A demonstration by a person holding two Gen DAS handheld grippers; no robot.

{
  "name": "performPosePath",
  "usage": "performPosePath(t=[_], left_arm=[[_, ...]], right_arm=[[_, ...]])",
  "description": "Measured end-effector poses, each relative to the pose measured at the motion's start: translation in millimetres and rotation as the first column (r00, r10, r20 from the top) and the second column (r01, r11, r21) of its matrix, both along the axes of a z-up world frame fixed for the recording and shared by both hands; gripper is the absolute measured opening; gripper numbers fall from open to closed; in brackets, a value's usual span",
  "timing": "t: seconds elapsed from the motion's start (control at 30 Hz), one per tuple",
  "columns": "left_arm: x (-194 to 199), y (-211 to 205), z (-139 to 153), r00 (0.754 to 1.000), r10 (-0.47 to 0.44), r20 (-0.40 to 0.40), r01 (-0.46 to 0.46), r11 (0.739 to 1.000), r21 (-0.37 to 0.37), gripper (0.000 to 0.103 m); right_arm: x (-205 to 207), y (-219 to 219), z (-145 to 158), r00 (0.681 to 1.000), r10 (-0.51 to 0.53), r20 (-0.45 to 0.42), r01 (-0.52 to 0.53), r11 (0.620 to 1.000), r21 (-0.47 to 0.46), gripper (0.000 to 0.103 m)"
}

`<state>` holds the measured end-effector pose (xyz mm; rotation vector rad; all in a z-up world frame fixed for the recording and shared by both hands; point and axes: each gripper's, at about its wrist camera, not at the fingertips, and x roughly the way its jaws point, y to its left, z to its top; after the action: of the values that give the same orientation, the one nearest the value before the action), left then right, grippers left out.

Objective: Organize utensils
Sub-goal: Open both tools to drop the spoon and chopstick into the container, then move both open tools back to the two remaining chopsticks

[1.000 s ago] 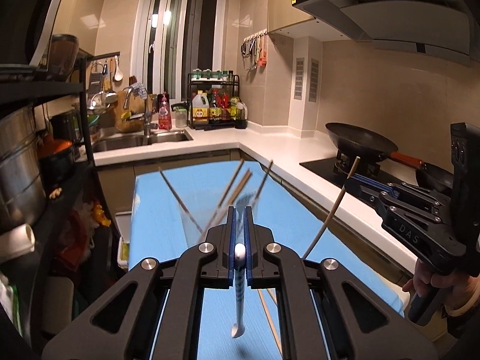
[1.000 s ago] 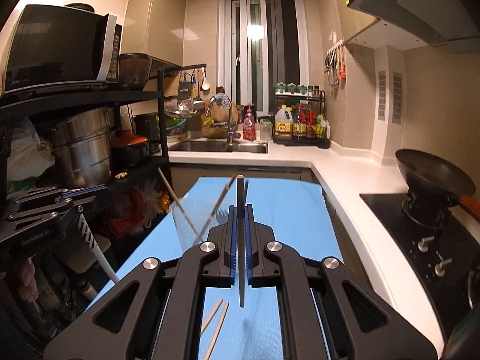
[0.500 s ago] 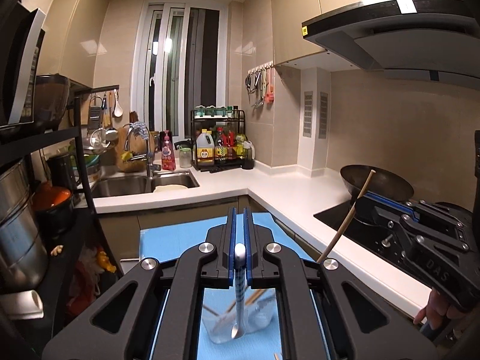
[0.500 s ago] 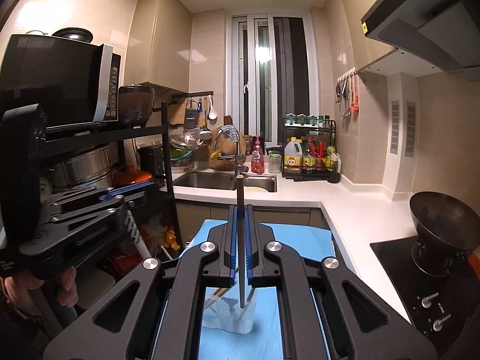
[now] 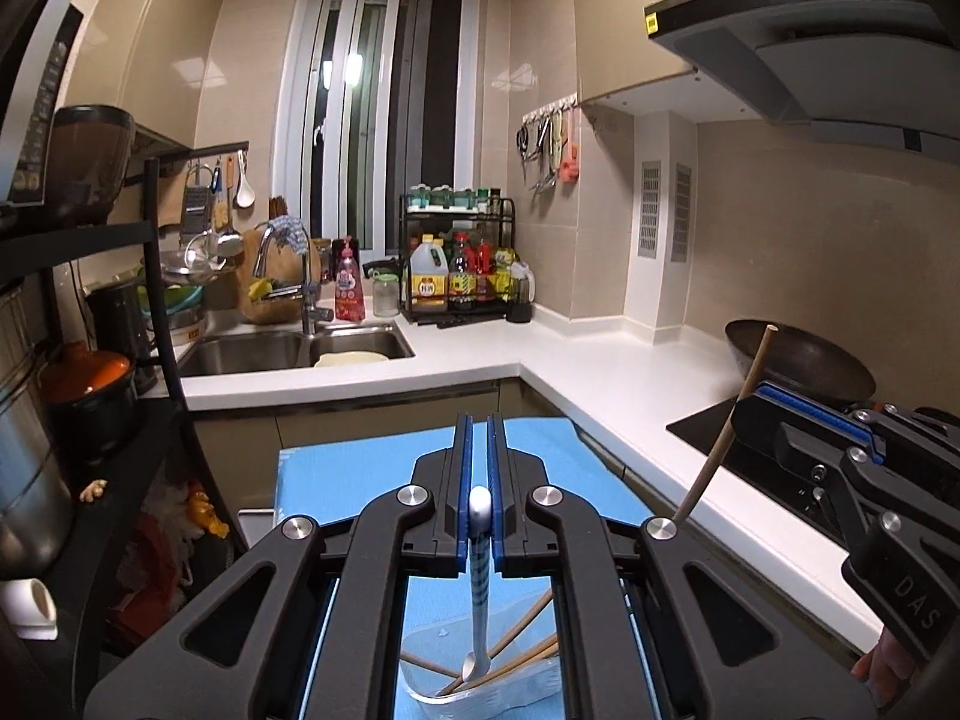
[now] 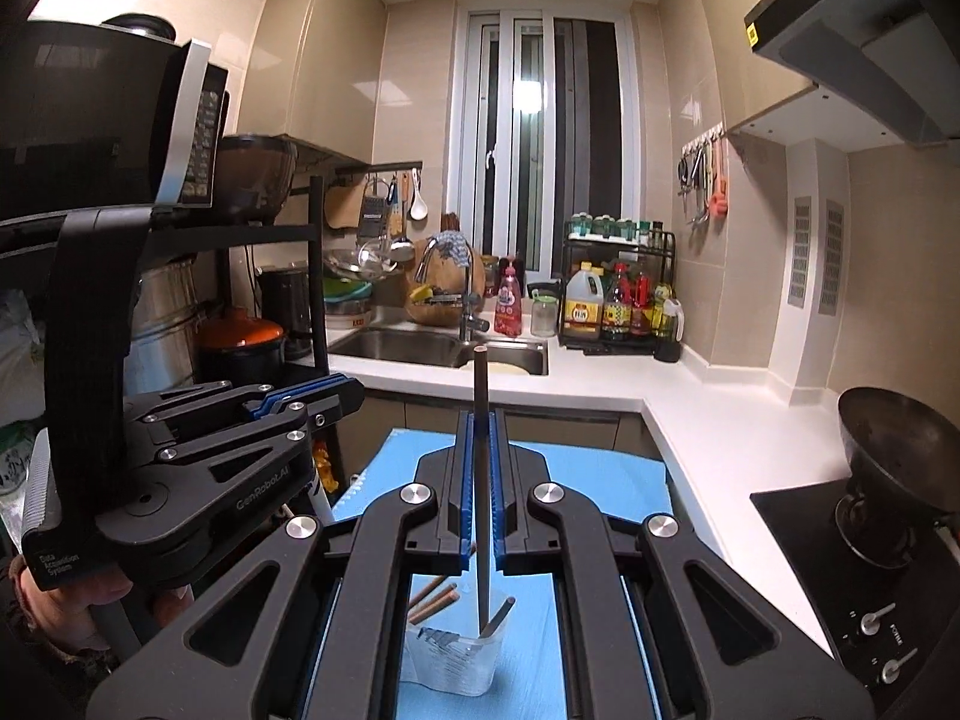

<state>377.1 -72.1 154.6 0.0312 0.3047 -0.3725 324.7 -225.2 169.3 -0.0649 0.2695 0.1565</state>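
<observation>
Compared with a second ago, both my grippers sit higher and further back: the clear cup [image 6: 454, 657] that stood ahead of the fingers now shows low, under them, and more of the window and ceiling has come into view. My left gripper [image 5: 479, 468] stays clamped on a striped spoon [image 5: 478, 594], which hangs bowl-down over the cup's mouth. My right gripper [image 6: 480, 468] stays pinched on a dark chopstick [image 6: 481, 480], held upright, its lower end just above or inside the cup rim; I cannot tell which. The cup stands on a blue mat [image 6: 606, 480] and holds several brown chopsticks [image 5: 528, 654].

Beyond the mat runs a white L-shaped counter [image 5: 600, 360] with a steel sink [image 5: 288, 351] under the window. A bottle rack [image 6: 618, 294] sits in the corner. To the right a black wok [image 6: 894, 444] rests on the hob; to the left a dark shelf carries pots and a microwave [image 6: 102, 114].
</observation>
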Motion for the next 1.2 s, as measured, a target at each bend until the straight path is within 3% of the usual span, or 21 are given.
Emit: performPosePath(t=[0.3,0.33,0.4,0.43,0.47,0.5,0.53,0.57,0.77,0.97,1.1,1.2], left_arm=[[11,0,-26,0.998,0.029,-0.047,-0.027,0.999,0.046,0.005],[11,0,-26,0.998,0.032,-0.052,-0.029,0.998,0.053,0.005],[13,2,-28,0.997,0.033,-0.077,-0.028,0.997,0.068,0.008],[14,4,-28,0.995,0.036,-0.088,-0.031,0.997,0.067,0.014],[13,7,-28,0.994,0.047,-0.095,-0.041,0.997,0.064,0.046],[11,9,-27,0.994,0.068,-0.088,-0.063,0.996,0.058,0.082],[4,15,-24,0.993,0.106,-0.052,-0.105,0.994,0.038,0.088],[-2,20,-21,0.992,0.123,-0.026,-0.122,0.992,0.019,0.089],[-18,37,-13,0.985,0.167,-0.045,-0.167,0.986,0.009,0.090],[-50,51,-18,0.980,0.184,-0.075,-0.186,0.982,-0.015,0.090],[-89,58,-34,0.975,0.196,-0.102,-0.199,0.980,-0.016,0.090],[-119,60,-57,0.972,0.184,-0.145,-0.190,0.981,-0.028,0.090]], right_arm=[[16,-4,-35,0.997,-0.012,-0.075,0.012,1.000,0.002,0.006],[17,-4,-37,0.997,-0.010,-0.079,0.010,1.000,0.005,0.009],[19,-5,-41,0.996,-0.013,-0.089,0.014,1.000,0.007,0.029],[20,-6,-42,0.996,-0.014,-0.091,0.015,1.000,0.014,0.050],[19,-6,-44,0.996,-0.017,-0.089,0.019,1.000,0.023,0.058],[17,-6,-44,0.996,-0.015,-0.084,0.018,1.000,0.026,0.058],[15,-4,-44,0.997,-0.014,-0.080,0.015,1.000,0.017,0.059],[13,-3,-43,0.997,-0.021,-0.073,0.022,1.000,0.006,0.063],[-15,-3,-31,0.999,-0.048,-0.006,0.048,0.999,-0.016,0.077],[-61,-8,-27,0.997,-0.072,0.003,0.072,0.997,-0.016,0.083],[-105,-17,-45,0.995,-0.091,-0.029,0.092,0.996,0.017,0.086],[-140,-25,-77,0.988,-0.123,-0.094,0.126,0.991,0.034,0.087]])
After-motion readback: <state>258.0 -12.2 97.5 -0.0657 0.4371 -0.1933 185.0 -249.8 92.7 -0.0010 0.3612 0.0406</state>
